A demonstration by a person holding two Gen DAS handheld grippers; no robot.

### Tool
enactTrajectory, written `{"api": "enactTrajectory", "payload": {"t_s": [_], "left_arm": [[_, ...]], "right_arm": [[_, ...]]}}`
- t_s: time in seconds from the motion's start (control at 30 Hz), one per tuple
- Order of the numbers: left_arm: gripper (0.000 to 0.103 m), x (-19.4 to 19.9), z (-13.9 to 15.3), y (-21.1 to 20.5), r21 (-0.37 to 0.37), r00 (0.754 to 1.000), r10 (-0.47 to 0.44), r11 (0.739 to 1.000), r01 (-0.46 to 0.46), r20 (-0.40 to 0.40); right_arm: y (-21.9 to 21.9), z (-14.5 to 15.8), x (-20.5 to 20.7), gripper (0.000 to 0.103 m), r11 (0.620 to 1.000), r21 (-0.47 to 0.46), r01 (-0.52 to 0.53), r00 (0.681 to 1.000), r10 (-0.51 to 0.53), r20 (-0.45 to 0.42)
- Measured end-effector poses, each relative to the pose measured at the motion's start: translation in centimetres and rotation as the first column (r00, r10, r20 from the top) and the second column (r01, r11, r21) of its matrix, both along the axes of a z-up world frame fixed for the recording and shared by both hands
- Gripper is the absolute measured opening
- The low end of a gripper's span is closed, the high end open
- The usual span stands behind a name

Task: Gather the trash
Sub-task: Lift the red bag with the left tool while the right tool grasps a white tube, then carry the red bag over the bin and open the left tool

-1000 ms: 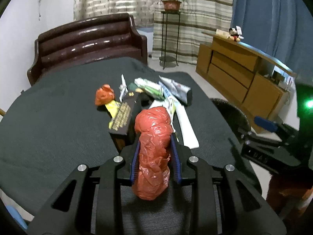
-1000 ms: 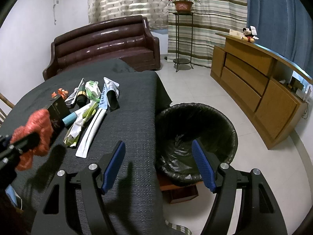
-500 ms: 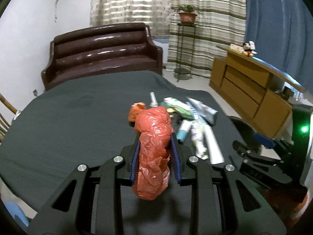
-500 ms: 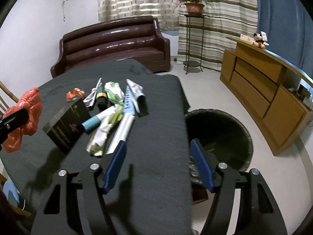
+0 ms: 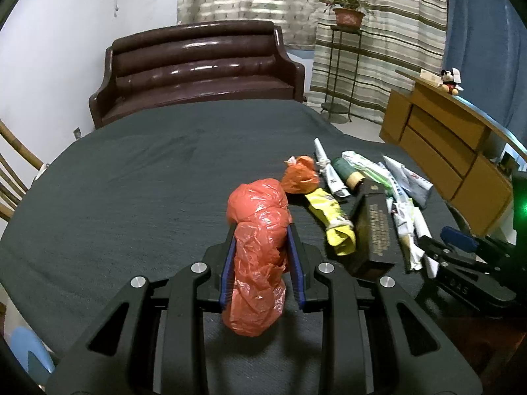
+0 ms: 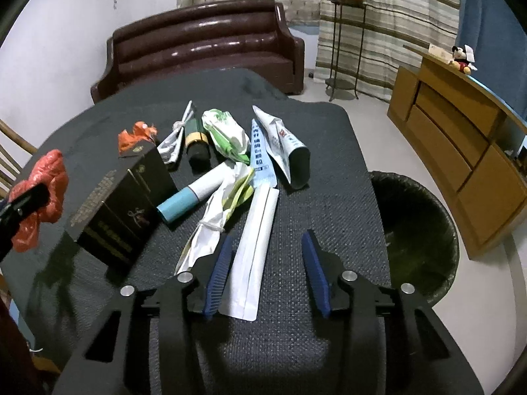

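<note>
Up front in the left wrist view, the left tool is clamped on a crumpled red plastic bag, whose bulk bulges above the blue pads and hangs below them, held over the dark-clothed desk. Beyond it to the right lies the trash heap: a small orange wad, a yellow knotted wrapper, a black box with gold print, a dark green bottle, and white and green wrappers past them. At the right edge the right tool shows from the side, near the end of the heap. A brown sofa stands behind the desk, and a wooden sideboard is to the right. Next, in the right wrist view, the right tool has its jaws closing with a long white flat packet lying on the desk between them; the blue pads are still apart from it, the left pad just beside its edge. Ahead lie a white tube with a teal cap, the black box, a green-and-white bag, and a flattened white tube. The red bag in the left tool appears at the left edge. A black-lined trash bin sits on the floor just beside the desk's right edge.
</note>
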State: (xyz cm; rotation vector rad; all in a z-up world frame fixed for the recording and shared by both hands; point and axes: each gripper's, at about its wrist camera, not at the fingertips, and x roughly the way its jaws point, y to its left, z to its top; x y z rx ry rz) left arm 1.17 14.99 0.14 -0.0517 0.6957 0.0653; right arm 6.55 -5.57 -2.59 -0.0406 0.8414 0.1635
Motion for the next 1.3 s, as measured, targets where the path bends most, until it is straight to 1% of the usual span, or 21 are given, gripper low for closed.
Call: {"api": "enactTrajectory", "payload": {"t_s": [0.07, 0.13, 0.17, 0.23, 0.3, 0.47, 0.63, 0.83, 1.07, 1.17, 1.3], "left_arm": [[0.027, 0.2, -0.3, 0.3, -0.005, 1.0, 0.0, 1.0, 0.0, -0.005], [0.027, 0.3, -0.5, 0.4, -0.009, 1.0, -0.002, 1.0, 0.002, -0.01], [0.027, 0.4, -0.6, 0.5, -0.012, 1.0, -0.002, 1.0, 0.002, -0.012], [0.027, 0.5, -0.6, 0.6, -0.017, 1.0, -0.003, 1.0, 0.003, -0.013], [0.027, 0.5, -0.6, 0.6, -0.017, 1.0, -0.003, 1.0, 0.003, -0.012], [0.027, 0.4, -0.5, 0.0, -0.027, 1.0, -0.02, 0.999, 0.02, 0.001], [0.027, -0.1, 0.7, -1.2, -0.042, 0.998, -0.044, 0.998, 0.046, 0.033], [0.027, -0.2, 2.1, -4.3, -0.056, 0.99, -0.119, 0.991, 0.123, 0.07], [0.027, 1.1, 2.6, -10.1, -0.067, 0.968, -0.236, 0.968, 0.242, 0.091], [0.027, 1.7, 2.7, -12.5, -0.063, 0.952, -0.285, 0.954, 0.293, 0.109], [0.027, 2.9, 2.4, -15.9, -0.057, 0.935, -0.336, 0.937, 0.343, 0.111]], "right_arm": [[0.2, 0.0, 0.0, 0.042, 1.0, -0.021, 0.001, 1.0, -0.001, -0.001], [0.4, 0.0, -0.4, 0.033, 0.999, -0.035, 0.001, 1.0, 0.0, 0.005], [0.5, -0.1, -0.3, 0.021, 1.0, -0.028, -0.009, 1.0, 0.009, -0.005], [0.4, -0.2, -0.5, 0.019, 1.0, -0.017, -0.017, 1.0, 0.017, -0.01], [0.5, 0.0, -0.6, 0.01, 1.0, -0.014, -0.027, 1.0, 0.027, -0.013], [-0.1, 0.1, -1.1, 0.009, 1.0, 0.012, -0.027, 1.0, 0.027, -0.009], [-1.6, 1.3, -1.9, 0.009, 0.999, 0.044, -0.009, 1.0, 0.008, 0.028], [-4.7, 2.9, -2.0, 0.009, 0.997, 0.059, 0.051, 0.995, -0.056, 0.086], [-9.7, 3.6, -1.6, 0.009, 0.986, 0.06, 0.156, 0.979, -0.162, 0.126], [-11.2, 3.7, -1.2, 0.009, 0.981, 0.058, 0.184, 0.972, -0.19, 0.136], [-13.2, 3.3, -0.6, 0.009, 0.975, 0.057, 0.213, 0.966, -0.219, 0.139]]}}
